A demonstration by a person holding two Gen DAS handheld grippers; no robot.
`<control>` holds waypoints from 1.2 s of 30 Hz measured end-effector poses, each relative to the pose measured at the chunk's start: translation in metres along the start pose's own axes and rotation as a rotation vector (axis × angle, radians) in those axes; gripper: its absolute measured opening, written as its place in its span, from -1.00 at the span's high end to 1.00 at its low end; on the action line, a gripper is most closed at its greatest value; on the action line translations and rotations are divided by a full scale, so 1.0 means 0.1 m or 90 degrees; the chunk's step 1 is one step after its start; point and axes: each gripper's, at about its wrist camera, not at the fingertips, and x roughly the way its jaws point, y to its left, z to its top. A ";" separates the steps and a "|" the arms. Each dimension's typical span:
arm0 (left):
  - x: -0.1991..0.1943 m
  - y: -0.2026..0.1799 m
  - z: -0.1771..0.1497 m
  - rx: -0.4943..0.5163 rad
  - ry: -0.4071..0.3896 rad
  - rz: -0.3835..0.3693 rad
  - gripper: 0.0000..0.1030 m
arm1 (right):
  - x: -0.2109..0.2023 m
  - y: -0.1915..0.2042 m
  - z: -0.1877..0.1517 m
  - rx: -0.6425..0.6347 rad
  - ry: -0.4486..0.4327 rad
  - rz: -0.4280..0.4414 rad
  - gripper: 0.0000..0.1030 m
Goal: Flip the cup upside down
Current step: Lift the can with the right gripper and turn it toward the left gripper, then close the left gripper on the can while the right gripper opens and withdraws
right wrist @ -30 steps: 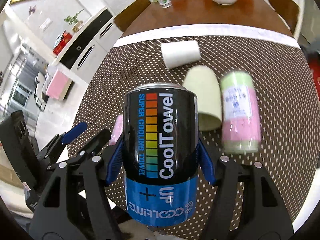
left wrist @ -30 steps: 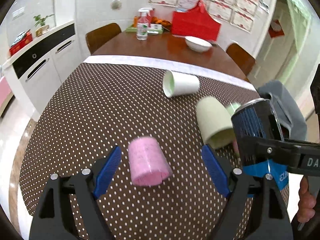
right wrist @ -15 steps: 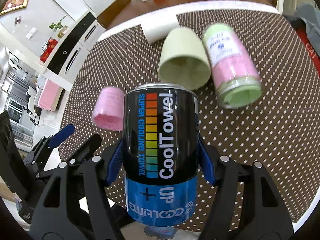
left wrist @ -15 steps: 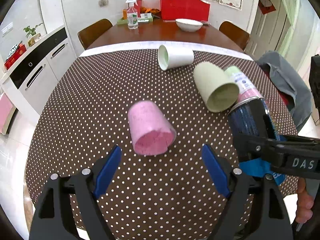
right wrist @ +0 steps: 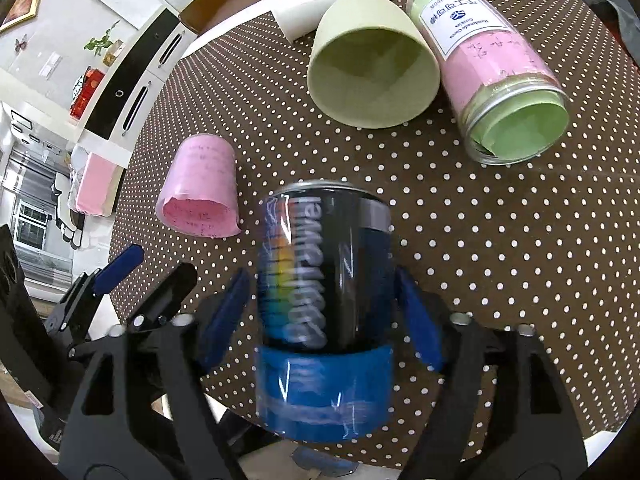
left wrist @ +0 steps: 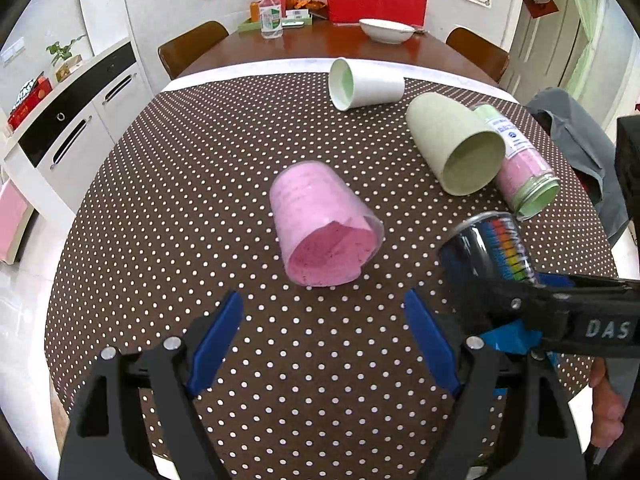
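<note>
A black and blue "CoolTowel" can-shaped cup (right wrist: 324, 316) sits between the fingers of my right gripper (right wrist: 322, 316). It looks motion-blurred, and small gaps show between it and the blue pads. It also shows in the left wrist view (left wrist: 492, 256) at the right. A pink cup (left wrist: 320, 228) lies on its side on the dotted tablecloth, mouth toward me; it also shows in the right wrist view (right wrist: 200, 192). My left gripper (left wrist: 320, 336) is open and empty just in front of the pink cup.
A pale green cup (left wrist: 452, 148), a clear jar with pink and green paper (left wrist: 520, 164) and a white cup (left wrist: 364, 84) lie on their sides further back. The table edge (right wrist: 592, 440) is close below the right gripper. A bowl (left wrist: 386, 30) stands on the far table.
The right gripper's jaws have widened and the can has blurred and slipped lower in them. Both grippers have tilted down toward the table. The left gripper stays open.
</note>
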 end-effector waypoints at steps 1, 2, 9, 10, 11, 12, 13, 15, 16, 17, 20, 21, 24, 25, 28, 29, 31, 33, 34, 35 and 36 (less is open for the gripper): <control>0.01 0.00 0.00 -0.001 0.001 0.002 -0.58 | 0.00 0.01 0.00 -0.002 -0.001 0.005 -0.52; 0.02 0.01 0.00 -0.003 0.002 0.003 -0.58 | -0.01 0.00 0.01 -0.003 -0.003 0.007 -0.52; -0.04 0.02 0.00 -0.021 -0.003 -0.011 -0.58 | -0.11 -0.10 0.00 -0.013 -0.016 -0.003 -0.52; -0.05 0.01 0.00 -0.024 -0.005 -0.012 -0.58 | -0.12 -0.11 0.00 -0.015 -0.017 -0.003 -0.52; -0.06 0.01 0.00 -0.027 -0.006 -0.015 -0.58 | -0.14 -0.12 0.00 -0.017 -0.018 -0.001 -0.52; -0.07 -0.01 0.01 -0.031 -0.007 -0.019 -0.58 | -0.16 -0.12 0.00 -0.019 -0.018 0.000 -0.52; -0.09 -0.02 0.01 -0.033 -0.008 -0.023 -0.58 | -0.18 -0.13 0.00 -0.022 -0.019 0.002 -0.52; -0.11 -0.05 0.02 -0.037 -0.011 -0.029 -0.58 | -0.24 -0.16 0.00 -0.031 -0.025 0.003 -0.52; -0.12 -0.06 0.02 -0.039 -0.012 -0.031 -0.58 | -0.27 -0.17 0.00 -0.034 -0.028 0.004 -0.52; -0.14 -0.08 0.03 -0.041 -0.014 -0.033 -0.58 | -0.30 -0.18 0.01 -0.037 -0.031 0.006 -0.52; -0.18 -0.16 0.05 -0.046 -0.019 -0.043 -0.58 | -0.39 -0.22 0.03 -0.049 -0.039 0.005 -0.52; -0.20 -0.19 0.06 -0.049 -0.020 -0.047 -0.58 | -0.43 -0.25 0.04 -0.053 -0.044 0.004 -0.52; -0.24 -0.29 0.09 -0.053 -0.028 -0.055 -0.58 | -0.52 -0.32 0.07 -0.060 -0.052 0.002 -0.52; -0.25 -0.32 0.09 -0.053 -0.029 -0.056 -0.58 | -0.55 -0.35 0.09 -0.064 -0.055 -0.001 -0.52; -0.26 -0.45 0.13 -0.052 -0.029 -0.063 -0.58 | -0.63 -0.46 0.13 -0.071 -0.061 -0.007 -0.52; -0.25 -0.49 0.14 -0.051 -0.028 -0.066 -0.58 | -0.66 -0.50 0.14 -0.073 -0.063 -0.008 -0.52; -0.22 -0.60 0.18 -0.044 -0.025 -0.070 -0.58 | -0.71 -0.57 0.18 -0.076 -0.068 -0.013 -0.52; -0.19 -0.69 0.20 -0.044 -0.023 -0.072 -0.58 | -0.75 -0.64 0.22 -0.080 -0.073 -0.019 -0.52; -0.17 -0.72 0.21 -0.045 -0.020 -0.073 -0.58 | -0.76 -0.69 0.23 -0.081 -0.074 -0.022 -0.52; -0.14 -0.75 0.23 -0.047 -0.015 -0.074 -0.58 | -0.77 -0.73 0.25 -0.081 -0.075 -0.024 -0.52; -0.10 -0.79 0.25 -0.050 -0.008 -0.077 -0.58 | -0.79 -0.79 0.27 -0.082 -0.075 -0.027 -0.52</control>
